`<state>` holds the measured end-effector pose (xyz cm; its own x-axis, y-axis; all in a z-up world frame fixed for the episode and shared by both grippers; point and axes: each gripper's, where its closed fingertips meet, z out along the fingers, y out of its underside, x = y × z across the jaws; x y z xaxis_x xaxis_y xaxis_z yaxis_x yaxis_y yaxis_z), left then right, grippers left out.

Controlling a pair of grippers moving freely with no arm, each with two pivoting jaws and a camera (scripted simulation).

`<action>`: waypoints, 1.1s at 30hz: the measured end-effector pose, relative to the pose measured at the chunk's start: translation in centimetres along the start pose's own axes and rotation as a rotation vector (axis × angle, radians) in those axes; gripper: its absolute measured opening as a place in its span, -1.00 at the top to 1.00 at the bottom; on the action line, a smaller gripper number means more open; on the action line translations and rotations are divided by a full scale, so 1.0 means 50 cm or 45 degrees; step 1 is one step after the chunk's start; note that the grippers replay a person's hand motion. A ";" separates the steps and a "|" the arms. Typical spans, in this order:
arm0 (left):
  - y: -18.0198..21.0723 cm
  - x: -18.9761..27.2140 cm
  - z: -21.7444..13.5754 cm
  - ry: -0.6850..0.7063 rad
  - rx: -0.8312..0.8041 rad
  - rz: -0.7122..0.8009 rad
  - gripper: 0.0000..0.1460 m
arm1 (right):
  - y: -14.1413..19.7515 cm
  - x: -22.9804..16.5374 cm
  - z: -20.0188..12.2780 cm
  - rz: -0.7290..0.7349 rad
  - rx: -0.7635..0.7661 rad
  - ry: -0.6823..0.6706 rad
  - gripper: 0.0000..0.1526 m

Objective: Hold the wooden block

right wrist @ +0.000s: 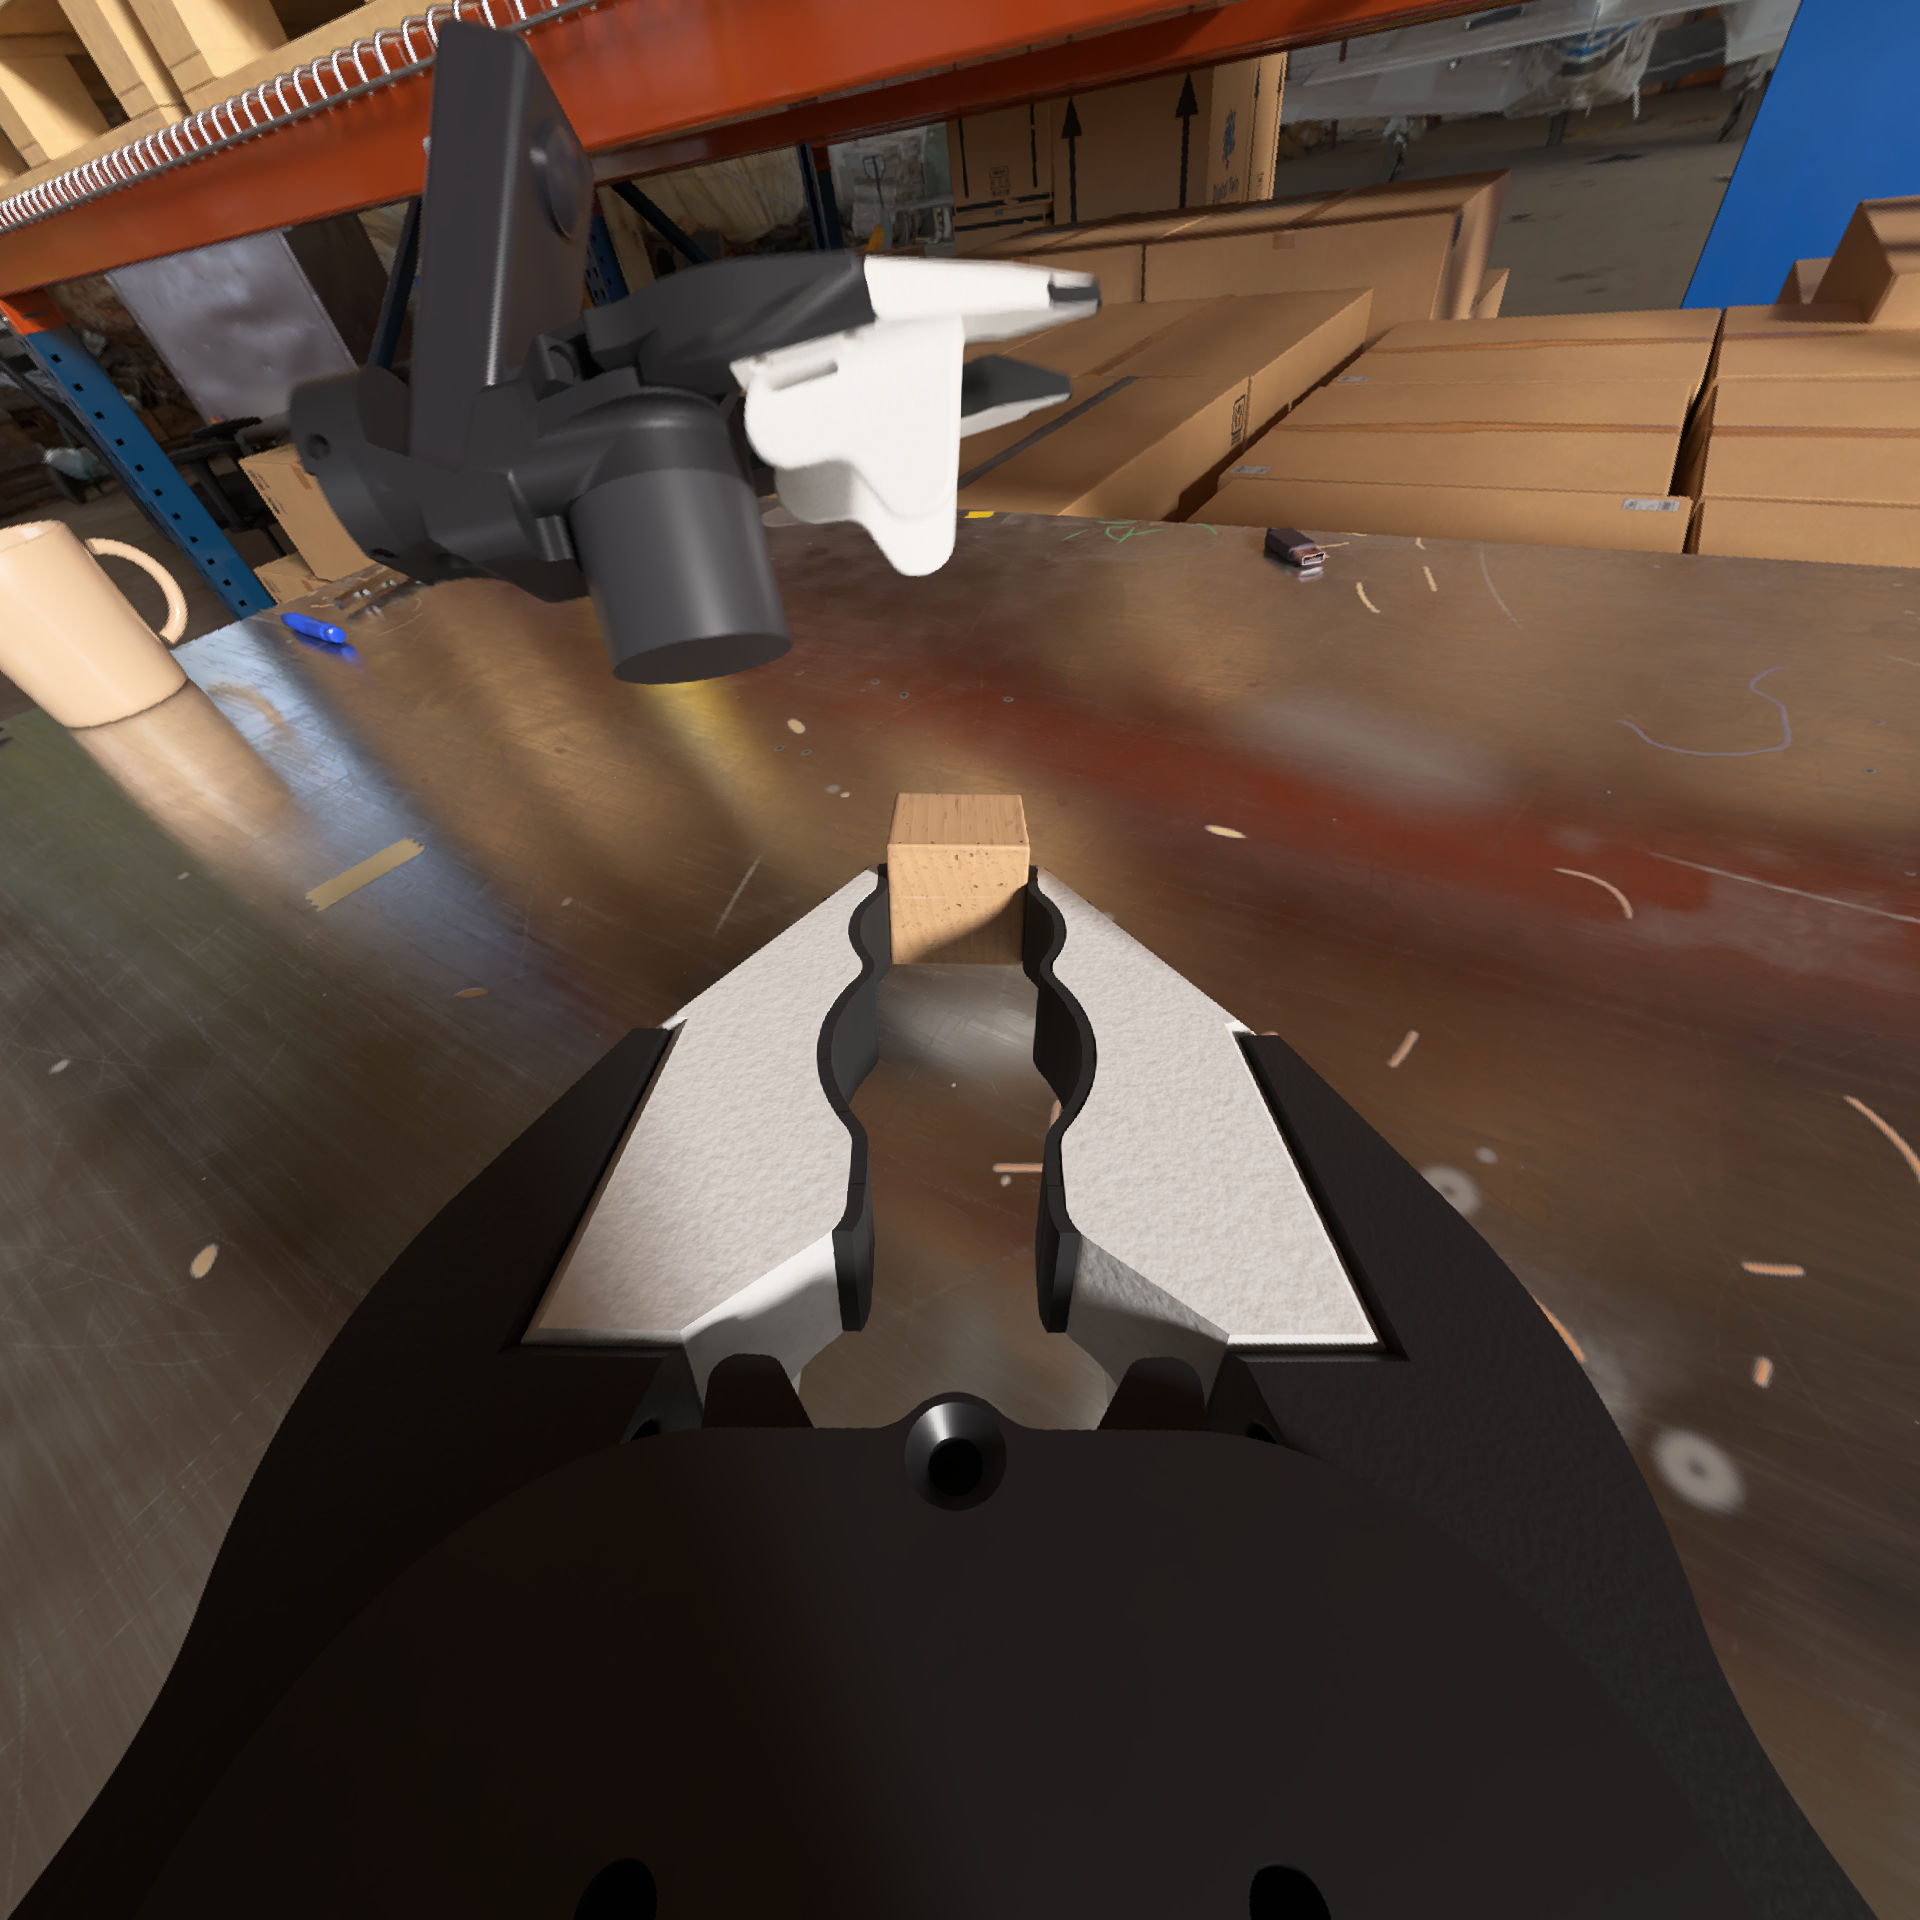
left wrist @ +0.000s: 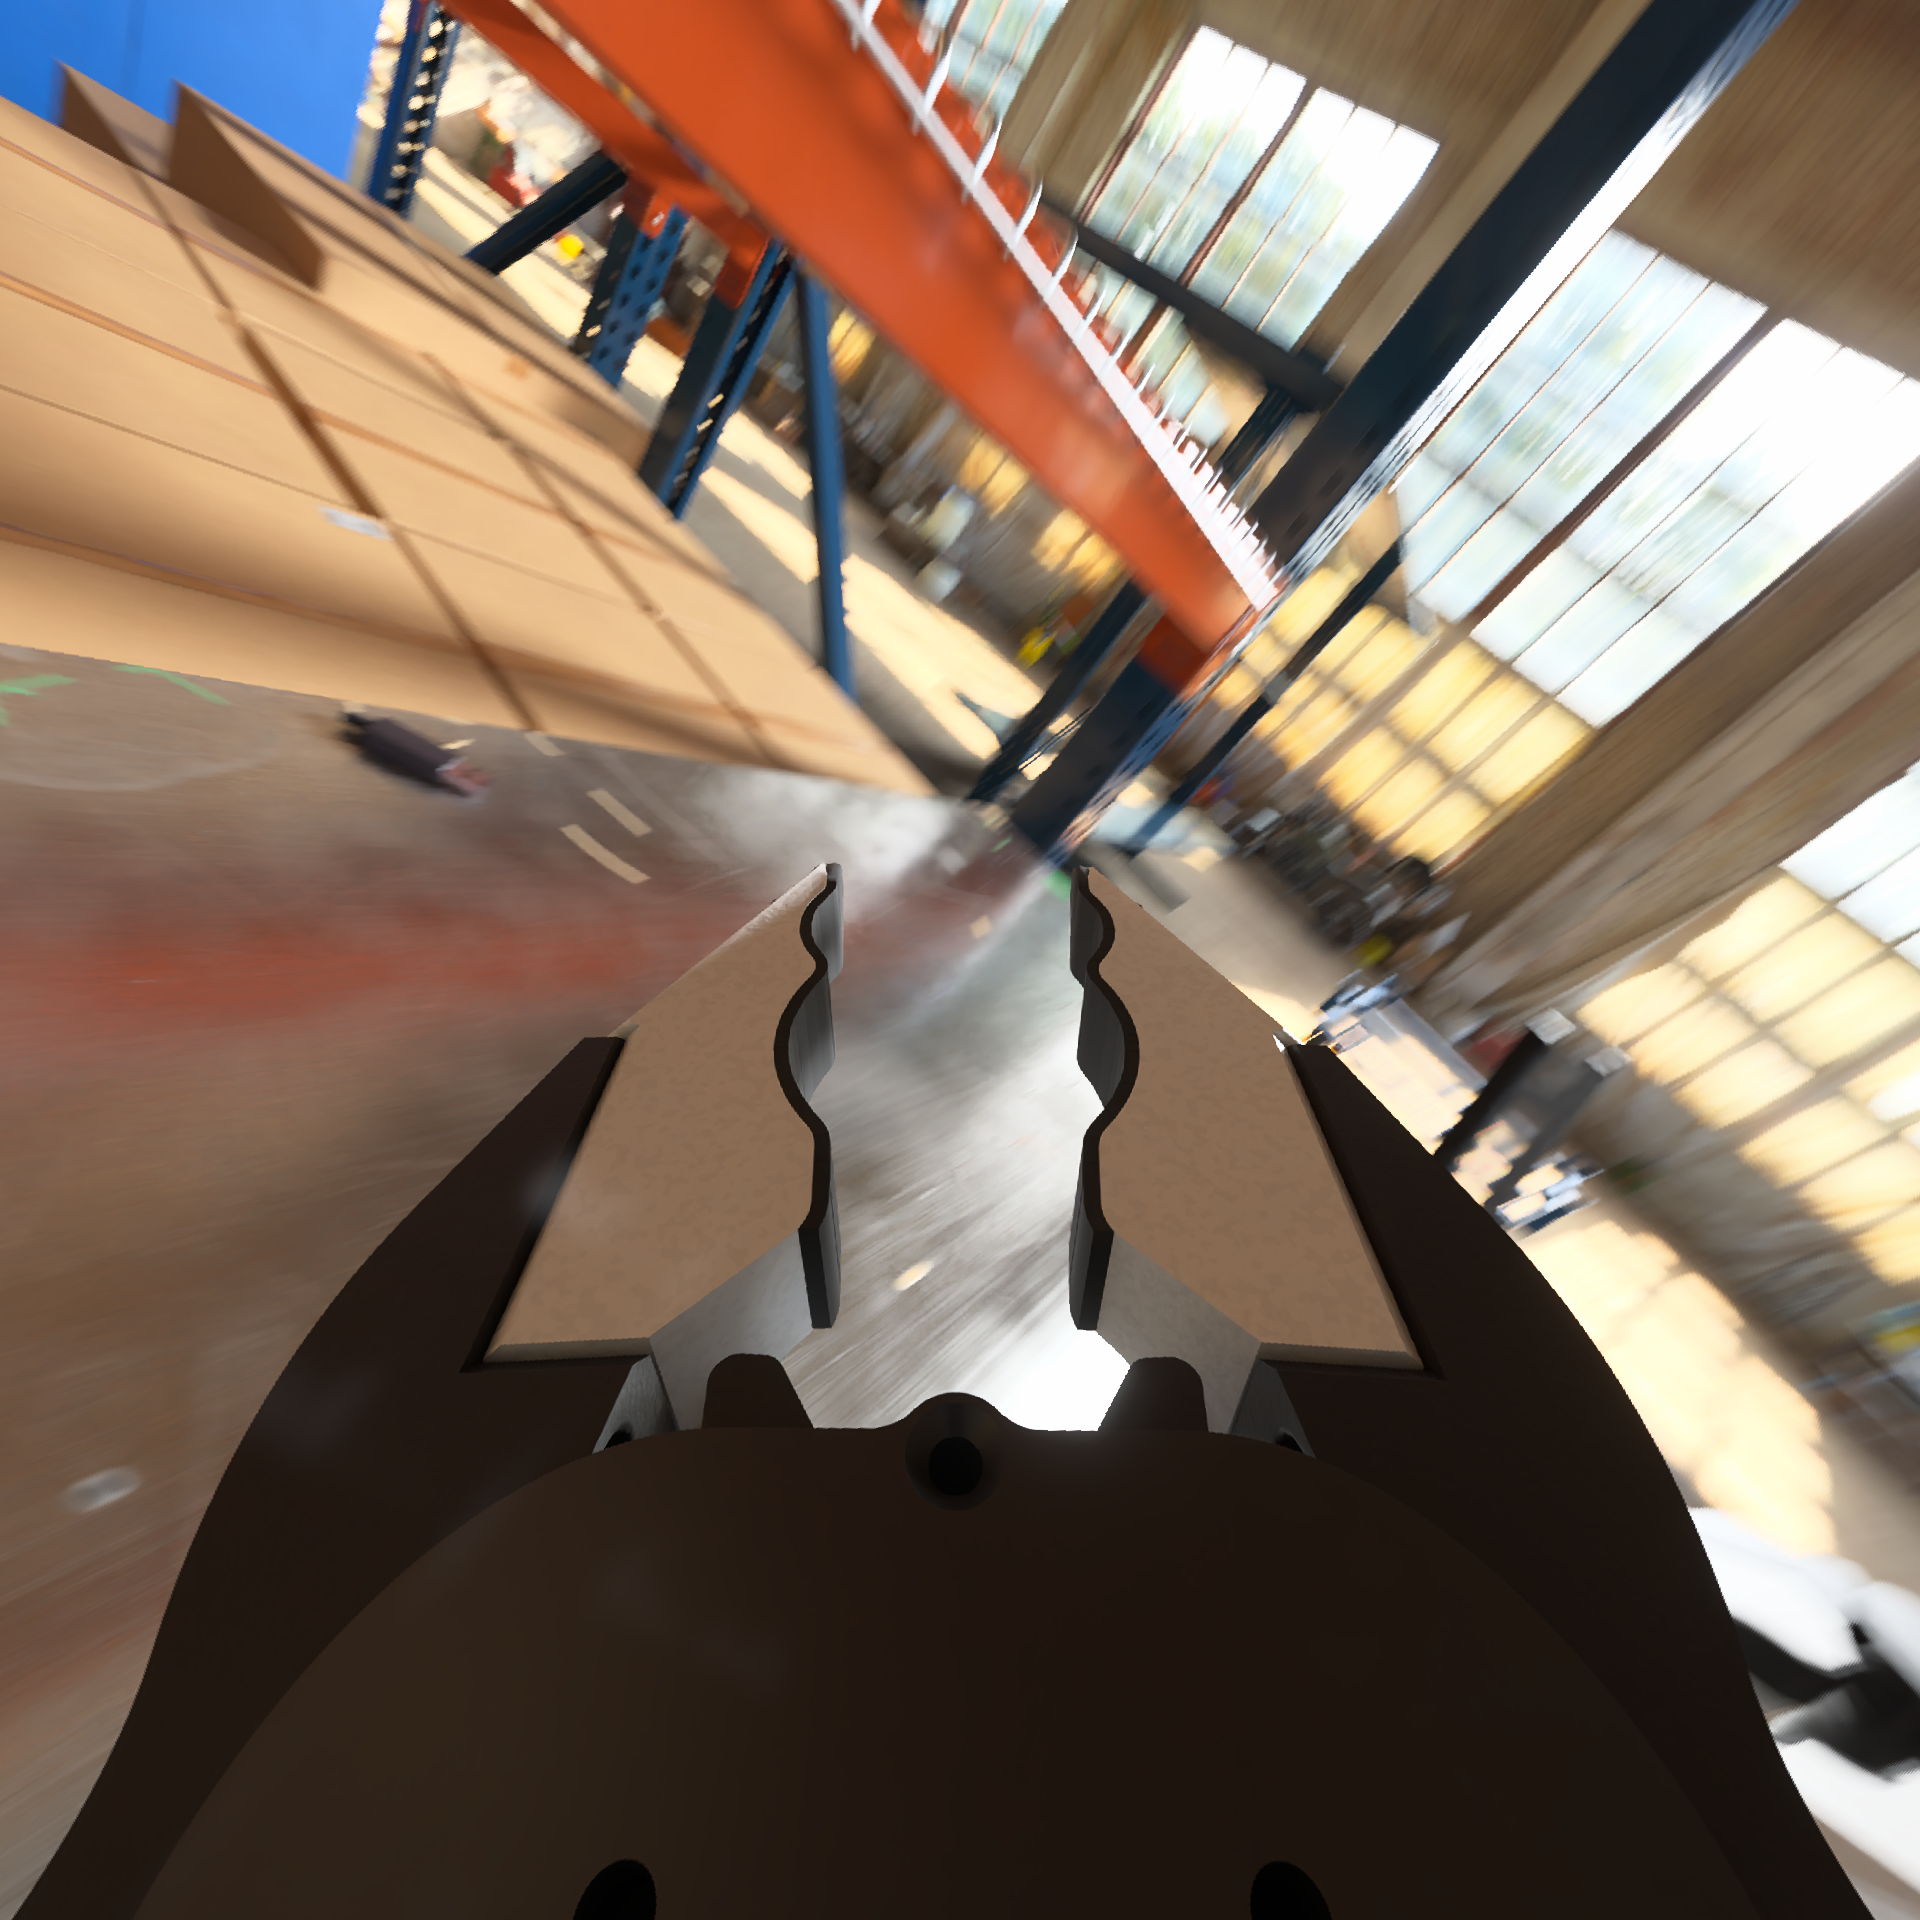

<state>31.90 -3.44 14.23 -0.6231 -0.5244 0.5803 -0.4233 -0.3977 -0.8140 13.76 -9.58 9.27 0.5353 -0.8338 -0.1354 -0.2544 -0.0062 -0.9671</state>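
The right tongs (right wrist: 956,899) clench the block (right wrist: 957,876) at their tips on the tabletop (right wrist: 1351,831), so squeeze evenly; the left tongs (left wrist: 954,894) hang released.

Pale wooden block (right wrist: 958,878) sits upright, seemingly on the tabletop.
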 end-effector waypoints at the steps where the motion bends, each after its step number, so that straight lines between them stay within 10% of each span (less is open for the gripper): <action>1: -0.014 0.008 0.005 0.059 0.059 -0.104 0.40 | 0.000 -0.001 0.000 -0.005 -0.001 -0.001 0.68; 9: -0.062 -0.026 0.069 0.121 0.255 -0.520 0.32 | 0.001 0.000 -0.004 -0.020 0.000 0.007 0.68; 24: -0.090 -0.001 0.052 0.233 0.369 -0.415 0.56 | 0.004 -0.003 0.001 -0.002 -0.012 -0.017 0.68; 33: -0.075 -0.020 0.083 0.144 0.280 -0.444 0.26 | 0.005 -0.006 0.001 -0.005 -0.017 -0.020 0.68</action>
<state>36.84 -4.54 16.79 -0.5406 -0.2491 0.8036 -0.4790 -0.6940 -0.5374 13.60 -9.29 9.05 0.5489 -0.8248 -0.1354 -0.2629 -0.0166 -0.9647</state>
